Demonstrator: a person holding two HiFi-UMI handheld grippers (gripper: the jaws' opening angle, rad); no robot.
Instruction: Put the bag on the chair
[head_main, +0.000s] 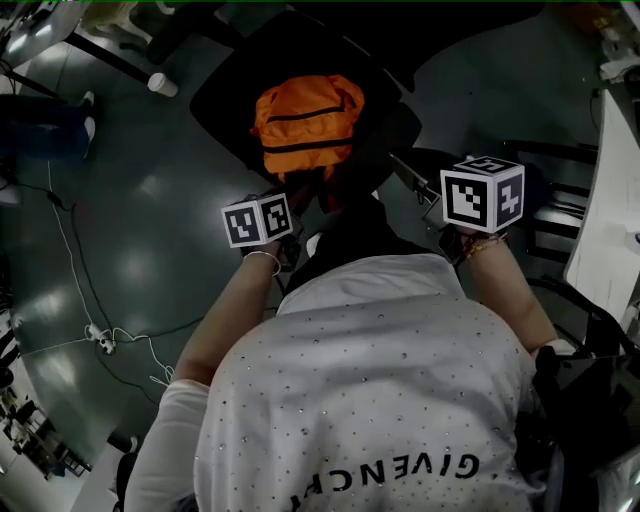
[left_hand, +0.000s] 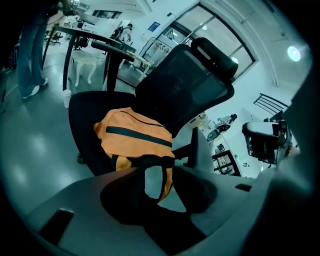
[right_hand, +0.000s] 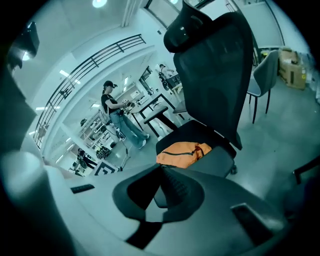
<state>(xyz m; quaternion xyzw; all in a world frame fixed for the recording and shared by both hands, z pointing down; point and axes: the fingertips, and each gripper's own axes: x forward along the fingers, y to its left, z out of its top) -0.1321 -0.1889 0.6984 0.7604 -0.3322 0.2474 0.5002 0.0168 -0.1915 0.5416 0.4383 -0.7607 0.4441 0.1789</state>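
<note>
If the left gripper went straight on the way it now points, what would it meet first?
Probably the black strap of the orange fabric bag on the black office chair; depth is unclear.

- Left hand-held gripper (left_hand: 160, 169): one.
- Right hand-held gripper (right_hand: 160, 170): one.
- Marker cubes: two, one per gripper, left cube (head_main: 258, 220) and right cube (head_main: 483, 193).
- Orange bag (head_main: 306, 122): one, with two black bands across it.
- Black office chair (left_hand: 195, 82): one, with one headrest (left_hand: 215, 50).
- Paper cup (head_main: 162, 84): one, on the floor.
- White cable (head_main: 70, 250): one run on the floor, with one small white block (head_main: 100, 340) on it.
- Operator's forearms: two, left forearm (head_main: 235, 300) and right forearm (head_main: 510, 290).
- Standing person in a cap (right_hand: 112, 107): one; figures further back are too small to count.
- Grey side chair (right_hand: 262, 75): one.
- Cardboard box (right_hand: 292, 65): at least one.
</note>
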